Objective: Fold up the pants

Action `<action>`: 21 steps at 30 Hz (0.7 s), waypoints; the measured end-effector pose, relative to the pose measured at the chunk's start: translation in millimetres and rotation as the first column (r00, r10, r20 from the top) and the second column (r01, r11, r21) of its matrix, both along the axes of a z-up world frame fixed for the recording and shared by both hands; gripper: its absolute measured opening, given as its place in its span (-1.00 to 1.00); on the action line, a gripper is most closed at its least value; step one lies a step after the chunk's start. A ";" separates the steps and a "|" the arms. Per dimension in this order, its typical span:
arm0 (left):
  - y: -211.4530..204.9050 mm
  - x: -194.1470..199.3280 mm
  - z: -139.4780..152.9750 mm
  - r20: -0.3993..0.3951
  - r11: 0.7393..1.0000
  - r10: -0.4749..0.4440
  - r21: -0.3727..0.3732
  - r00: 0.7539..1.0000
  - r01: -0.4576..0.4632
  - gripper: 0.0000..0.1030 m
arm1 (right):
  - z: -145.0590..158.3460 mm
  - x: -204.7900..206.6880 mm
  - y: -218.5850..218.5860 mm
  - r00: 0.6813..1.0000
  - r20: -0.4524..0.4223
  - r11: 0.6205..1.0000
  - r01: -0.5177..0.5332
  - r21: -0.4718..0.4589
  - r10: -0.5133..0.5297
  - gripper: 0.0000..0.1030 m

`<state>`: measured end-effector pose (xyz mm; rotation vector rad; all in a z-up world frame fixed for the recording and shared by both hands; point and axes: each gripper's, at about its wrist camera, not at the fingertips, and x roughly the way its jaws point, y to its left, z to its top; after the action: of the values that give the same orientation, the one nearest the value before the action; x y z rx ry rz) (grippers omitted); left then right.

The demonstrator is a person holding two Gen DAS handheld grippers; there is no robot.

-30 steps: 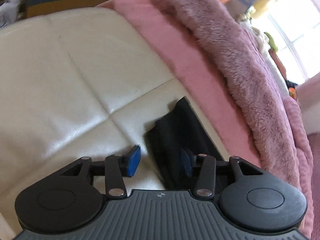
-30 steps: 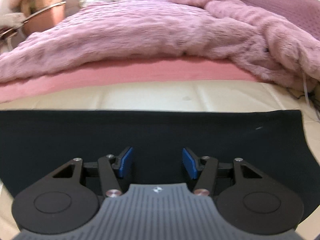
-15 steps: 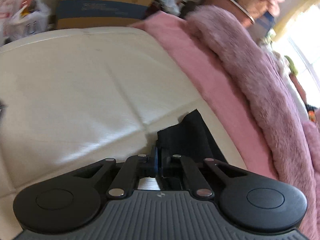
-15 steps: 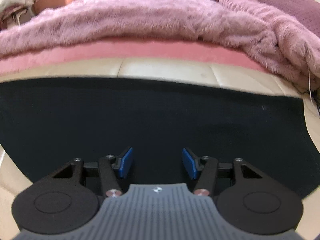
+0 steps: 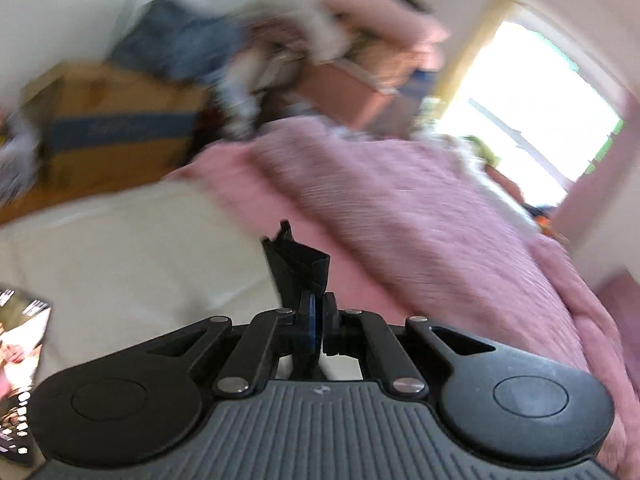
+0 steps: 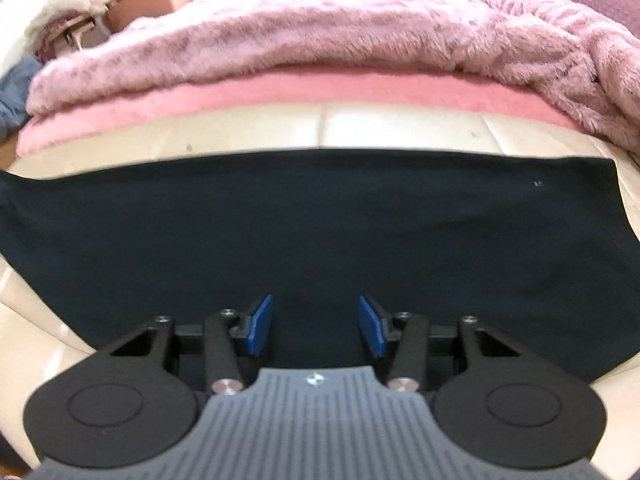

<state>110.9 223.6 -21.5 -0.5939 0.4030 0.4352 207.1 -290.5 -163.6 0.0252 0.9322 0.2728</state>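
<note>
Lifted now, left tool (image 5: 319, 322) pinches crumpled black pants (image 5: 298, 268) — right tool (image 6: 316, 326), narrowing, grips nothing.

Black pants (image 6: 320, 232), pink fuzzy blanket (image 6: 320, 28), cream mattress (image 6: 400, 128)

I see the dark navy fabric pants (image 6: 320, 232) spread flat across the cream cushion, one end (image 5: 298, 268) lifted and bunched.
</note>
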 end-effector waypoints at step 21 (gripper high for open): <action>-275.9 61.1 -120.3 -0.437 0.713 -0.610 0.064 0.662 0.699 -0.95 | 17.5 -45.2 -7.9 1.000 -0.003 0.990 -0.008 0.142 0.008 -0.09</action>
<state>172.0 -52.3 -141.8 -0.0929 0.9036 -0.1253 161.9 -298.4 -146.1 0.1531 0.9156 0.3463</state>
